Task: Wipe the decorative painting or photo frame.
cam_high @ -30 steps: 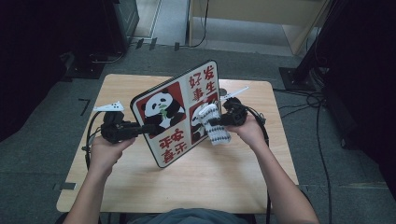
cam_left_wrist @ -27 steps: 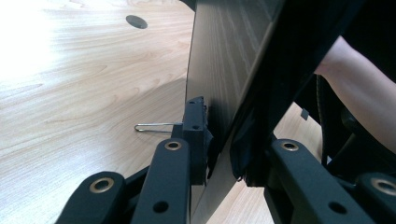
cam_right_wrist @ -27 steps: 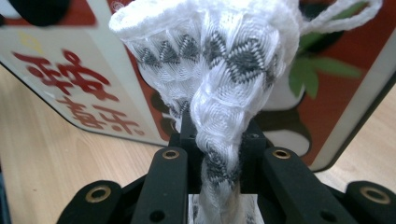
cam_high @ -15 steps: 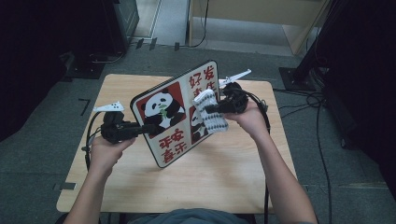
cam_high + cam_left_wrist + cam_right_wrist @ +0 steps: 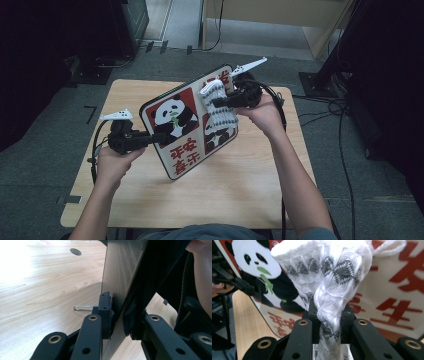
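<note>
A: What are you holding in your left gripper (image 5: 150, 138)?

B: The flat, stiff panda-printed board (image 5: 192, 117) with red squares and a wood-grain back. Your jaws are pinched shut on its lower left edge, and it stands tilted on the pale wooden table (image 5: 240, 190). It looks rigid and light, but the glossy face could slip, so keep your grip at the rim.

A: And your right gripper (image 5: 218, 102)?

B: Its jaws are clamped on the white and grey knitted cloth (image 5: 220, 107), bunched at its middle and held against the board's face. The cloth is soft, limp and light, with a zigzag weave; you hold it best by a thick fold, since a loose edge would sag.
</note>
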`<state>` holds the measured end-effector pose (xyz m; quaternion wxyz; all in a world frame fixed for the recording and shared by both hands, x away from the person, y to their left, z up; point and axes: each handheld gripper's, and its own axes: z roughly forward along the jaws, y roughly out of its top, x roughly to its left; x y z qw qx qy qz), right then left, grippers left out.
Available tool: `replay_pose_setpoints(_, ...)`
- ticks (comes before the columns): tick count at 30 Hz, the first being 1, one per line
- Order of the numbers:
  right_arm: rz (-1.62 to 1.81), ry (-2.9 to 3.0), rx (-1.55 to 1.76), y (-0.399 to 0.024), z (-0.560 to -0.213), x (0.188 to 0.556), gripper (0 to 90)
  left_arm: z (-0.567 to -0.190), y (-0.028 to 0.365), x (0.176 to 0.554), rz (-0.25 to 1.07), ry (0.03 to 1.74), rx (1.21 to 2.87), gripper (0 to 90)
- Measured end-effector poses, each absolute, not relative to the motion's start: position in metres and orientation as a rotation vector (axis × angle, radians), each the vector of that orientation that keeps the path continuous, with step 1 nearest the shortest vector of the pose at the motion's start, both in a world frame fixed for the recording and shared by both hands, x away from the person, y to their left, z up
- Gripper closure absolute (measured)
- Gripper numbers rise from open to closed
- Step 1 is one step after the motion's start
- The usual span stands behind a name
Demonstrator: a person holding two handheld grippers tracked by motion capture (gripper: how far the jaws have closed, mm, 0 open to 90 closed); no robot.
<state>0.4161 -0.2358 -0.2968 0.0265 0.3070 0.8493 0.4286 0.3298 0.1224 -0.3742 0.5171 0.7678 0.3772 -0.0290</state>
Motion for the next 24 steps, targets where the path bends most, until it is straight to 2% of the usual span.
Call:
replay_pose_setpoints(11, 1.395, 2.582, 0.896, -0.226, -0.280, 0.423, 78.0, -0.374, 0.123, 0.330, -0.071, 0.908, 1.840, 76.8)
replay_pose_setpoints(24, 1.384, 2.587, 0.918, -0.219, -0.288, 0.425, 77.8, -0.374, 0.122, 0.331, -0.073, 0.901, 1.844, 77.1)
